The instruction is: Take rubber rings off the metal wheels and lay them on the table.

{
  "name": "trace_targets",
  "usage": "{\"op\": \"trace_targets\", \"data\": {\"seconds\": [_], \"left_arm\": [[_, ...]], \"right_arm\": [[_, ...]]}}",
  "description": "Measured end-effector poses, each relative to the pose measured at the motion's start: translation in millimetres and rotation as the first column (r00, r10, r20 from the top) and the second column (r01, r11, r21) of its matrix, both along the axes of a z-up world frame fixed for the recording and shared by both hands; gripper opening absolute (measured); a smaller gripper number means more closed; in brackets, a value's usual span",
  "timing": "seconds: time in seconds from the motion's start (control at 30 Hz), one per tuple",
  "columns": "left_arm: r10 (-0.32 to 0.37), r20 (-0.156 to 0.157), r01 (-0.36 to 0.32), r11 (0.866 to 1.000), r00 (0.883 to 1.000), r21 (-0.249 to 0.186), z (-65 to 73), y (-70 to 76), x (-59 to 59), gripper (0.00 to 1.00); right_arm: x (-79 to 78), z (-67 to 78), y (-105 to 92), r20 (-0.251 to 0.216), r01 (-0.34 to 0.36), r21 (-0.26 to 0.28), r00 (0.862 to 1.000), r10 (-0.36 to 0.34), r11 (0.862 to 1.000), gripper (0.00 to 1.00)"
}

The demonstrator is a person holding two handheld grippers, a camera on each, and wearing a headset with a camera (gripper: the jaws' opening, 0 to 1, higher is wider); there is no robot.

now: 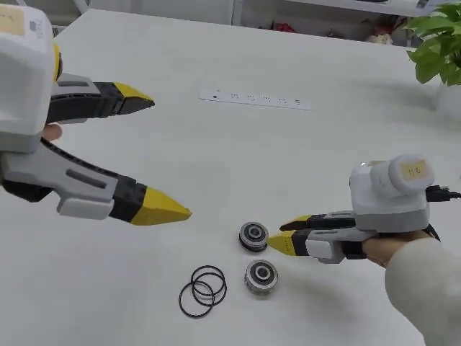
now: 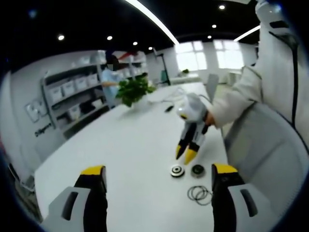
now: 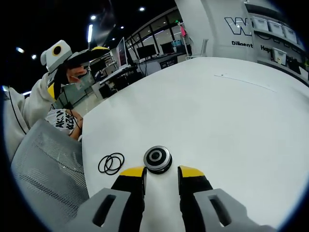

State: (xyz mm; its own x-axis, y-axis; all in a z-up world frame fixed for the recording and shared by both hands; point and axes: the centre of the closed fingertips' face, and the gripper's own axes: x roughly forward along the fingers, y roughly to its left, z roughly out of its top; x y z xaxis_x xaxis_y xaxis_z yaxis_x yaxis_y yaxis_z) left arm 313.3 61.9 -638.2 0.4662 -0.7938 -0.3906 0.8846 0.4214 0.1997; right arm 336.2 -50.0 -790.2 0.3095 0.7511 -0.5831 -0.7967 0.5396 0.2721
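Starting with the rubber rings: three thin black loops lie flat on the white table, overlapping each other in a loose little cluster. Just beside them, on their right in the head view, sits the front wheel, lying flat and not touching the loops. The back wheel lies a bit further up the table, close to the front one but with a sliver of tabletop between them (I can't tell whether either one still wears a ring, they're too small).

The right gripper hovers low with its yellow tips aimed at the back wheel, just beside it without touching. Its jaws are parted by a narrow gap and hold nothing. In the right gripper view that wheel sits dead ahead of the gap between the two tips. A hand in a pale sleeve holds it from behind.

The left gripper hangs up off the table, well apart from the wheels, with its jaws spread wide and nothing between them.

Further back on the table there's a white power strip, and a green plant stands at the far right corner.
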Motion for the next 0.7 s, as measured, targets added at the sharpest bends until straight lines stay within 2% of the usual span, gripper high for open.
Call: {"op": "trace_targets", "data": {"seconds": [0.4, 0.57, 0.7], "left_arm": [[-0.076, 0.016, 0.076, 0.997, 0.997, -0.013, -7.9, -38.3, 17.3, 0.80], [-0.091, -0.013, 0.090, 0.996, 0.996, -0.021, -21.6, -51.0, 24.0, 0.72], [-0.104, -0.017, 0.104, 0.994, 0.994, -0.014, -31.2, -59.7, 27.5, 0.65]], "right_arm": [[-4.2, -11.0, 3.1, 0.010, -0.048, -0.031, 0.999, 0.048, 0.998, 0.23], [-4.1, -14.2, 4.4, 0.022, -0.068, -0.043, 0.997, 0.069, 0.997, 0.22], [-2.6, -15.3, 5.3, 0.030, -0.077, -0.046, 0.997, 0.078, 0.996, 0.21]]}}
